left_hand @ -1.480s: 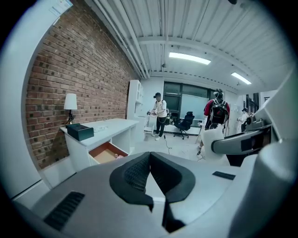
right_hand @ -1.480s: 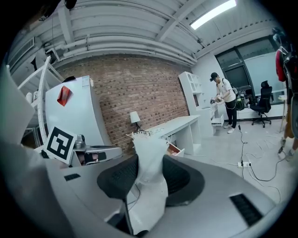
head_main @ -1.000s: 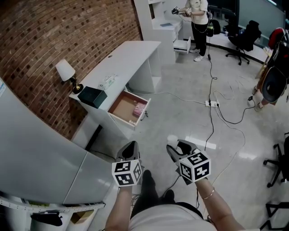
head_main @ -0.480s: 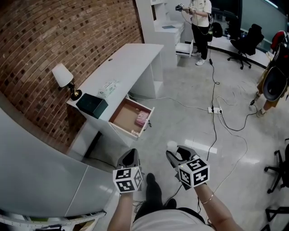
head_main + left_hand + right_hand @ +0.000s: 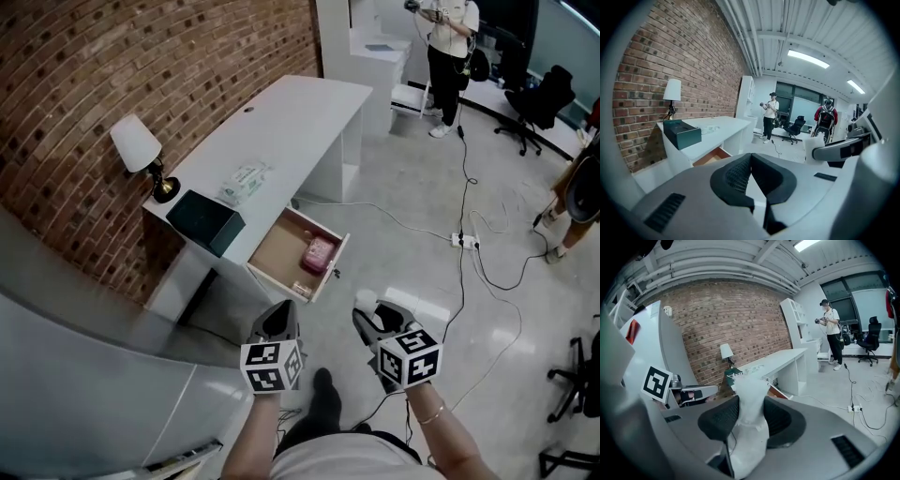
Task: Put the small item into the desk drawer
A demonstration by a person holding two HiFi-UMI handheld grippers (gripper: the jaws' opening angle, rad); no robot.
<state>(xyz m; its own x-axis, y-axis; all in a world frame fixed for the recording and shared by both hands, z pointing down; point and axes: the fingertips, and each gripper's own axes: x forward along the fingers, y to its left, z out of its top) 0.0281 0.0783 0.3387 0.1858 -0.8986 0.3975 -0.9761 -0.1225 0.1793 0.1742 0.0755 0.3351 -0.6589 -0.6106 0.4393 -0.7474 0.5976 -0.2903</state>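
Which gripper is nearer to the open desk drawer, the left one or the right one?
Left. The left gripper is just before the front of the drawer; the right gripper, holding a white item, is farther to the right.

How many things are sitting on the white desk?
3: a lamp by the brick wall, a dark box at the near end, a clear packet just beyond. Nothing seems hidden.

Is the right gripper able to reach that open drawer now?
Probably not yet: the right gripper, holding a white packet, hangs short of the drawer, with only floor between; nothing blocks it.
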